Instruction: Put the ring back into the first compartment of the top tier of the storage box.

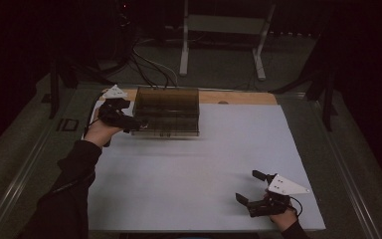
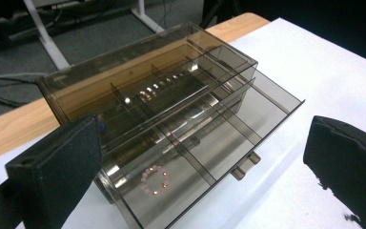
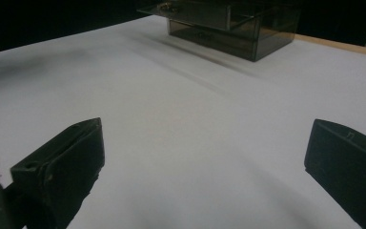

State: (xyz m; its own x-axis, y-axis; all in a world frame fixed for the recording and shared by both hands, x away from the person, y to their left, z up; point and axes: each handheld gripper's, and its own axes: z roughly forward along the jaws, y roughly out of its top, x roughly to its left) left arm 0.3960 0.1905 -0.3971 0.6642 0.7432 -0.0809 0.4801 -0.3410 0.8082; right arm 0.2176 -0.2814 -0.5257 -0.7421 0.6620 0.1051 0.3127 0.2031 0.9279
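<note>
Left gripper [image 1: 129, 122]: jaws spread wide with nothing pinched between them — released; the two black pads [image 2: 59, 167] stand apart on either side of the open drawer in the left gripper view.
Left gripper's place: at the left end of the smoked plastic drawer box [image 1: 166, 110], just beside it; whether a pad touches the box I cannot tell.
Drawer box: at the far left part of the white table sheet [image 1: 204, 169], near the wooden edge [image 1: 238, 97].
Drawer [image 2: 209, 157]: pulled out toward the gripper, split by dividers into compartments.
Bead bracelet [image 2: 155, 180]: a small pale pink ring lying flat in the drawer's near compartment.
Right gripper [image 1: 248, 191]: jaws fully parted, empty — resting low at the near right corner of the sheet, well apart from the box.
</note>
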